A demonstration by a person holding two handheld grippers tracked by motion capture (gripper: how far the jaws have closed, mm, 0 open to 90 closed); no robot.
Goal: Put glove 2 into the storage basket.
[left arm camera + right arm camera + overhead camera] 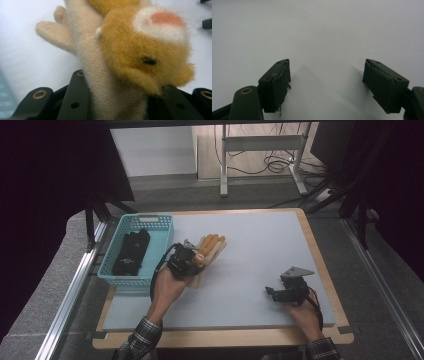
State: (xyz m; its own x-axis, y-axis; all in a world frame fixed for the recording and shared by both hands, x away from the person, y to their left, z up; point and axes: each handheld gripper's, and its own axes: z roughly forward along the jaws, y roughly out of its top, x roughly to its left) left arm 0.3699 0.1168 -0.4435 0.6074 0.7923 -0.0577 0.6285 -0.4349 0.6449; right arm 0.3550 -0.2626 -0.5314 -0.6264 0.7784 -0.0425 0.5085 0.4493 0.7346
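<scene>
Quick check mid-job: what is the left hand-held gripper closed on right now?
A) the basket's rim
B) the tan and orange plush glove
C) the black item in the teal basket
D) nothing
B: in the left gripper view, the left hand-held gripper has its jaws pressed on the plush glove, which the high view shows beside the teal basket.

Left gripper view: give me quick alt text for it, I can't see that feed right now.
A fuzzy cream and orange glove sits pinched between the left gripper's two black jaws, close to the camera. Its cream fingers point up and left over the pale table surface; a sliver of the teal basket shows at lower left.
</scene>
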